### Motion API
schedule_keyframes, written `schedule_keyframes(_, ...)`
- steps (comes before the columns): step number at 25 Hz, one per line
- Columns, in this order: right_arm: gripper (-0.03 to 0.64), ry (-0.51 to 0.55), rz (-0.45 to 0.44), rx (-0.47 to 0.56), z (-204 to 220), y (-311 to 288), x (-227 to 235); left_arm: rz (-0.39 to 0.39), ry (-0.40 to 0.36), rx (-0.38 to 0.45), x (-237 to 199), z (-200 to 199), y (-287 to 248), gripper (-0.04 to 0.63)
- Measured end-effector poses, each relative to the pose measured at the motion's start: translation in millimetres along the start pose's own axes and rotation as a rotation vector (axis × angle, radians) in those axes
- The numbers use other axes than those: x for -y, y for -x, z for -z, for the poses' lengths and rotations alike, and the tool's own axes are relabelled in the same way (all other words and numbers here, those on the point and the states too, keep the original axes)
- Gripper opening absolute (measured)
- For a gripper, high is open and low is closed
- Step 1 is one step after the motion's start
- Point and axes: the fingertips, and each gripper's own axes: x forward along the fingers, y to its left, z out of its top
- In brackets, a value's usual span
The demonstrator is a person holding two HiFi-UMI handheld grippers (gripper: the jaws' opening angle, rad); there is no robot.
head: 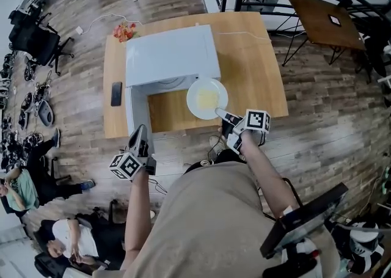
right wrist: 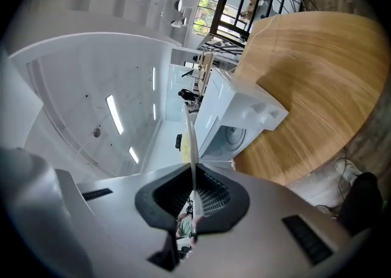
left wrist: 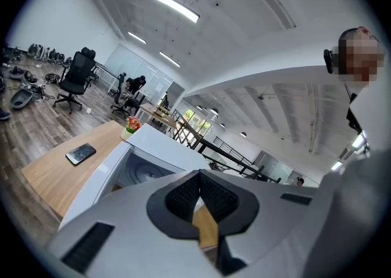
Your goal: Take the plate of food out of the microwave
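Note:
A white plate (head: 206, 98) with yellow food hangs over the wooden table (head: 256, 63), just outside the open white microwave (head: 172, 57). My right gripper (head: 221, 113) is shut on the plate's near rim. In the right gripper view the plate (right wrist: 190, 136) shows edge-on, clamped in my right gripper (right wrist: 193, 180), with the microwave (right wrist: 235, 112) beyond it. My left gripper (head: 140, 131) is shut and empty beside the swung-out microwave door (head: 138, 109). In the left gripper view my left gripper (left wrist: 198, 176) points at the microwave cavity (left wrist: 139, 170).
A black phone (head: 116, 93) lies on the table left of the microwave, and a small pot of flowers (head: 124, 31) stands at the far left corner. A dark table (head: 324, 19) stands at the back right. Office chairs and people sit at the left.

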Motion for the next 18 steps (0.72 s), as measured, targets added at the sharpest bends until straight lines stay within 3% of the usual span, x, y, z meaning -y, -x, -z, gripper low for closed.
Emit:
schedule_keyframes(12,0.018,-0.023,0.133,-0.281,36.7,-64.2,98.2,-0.130,-0.052,-0.075,-6.7,52.2,-29.6,0.003)
schedule_keyframes(18,0.018,-0.017,0.192,-0.369,39.8,-99.3,156.6,-0.196,-0.052,-0.097,-18.3,75.3,-41.1,0.003)
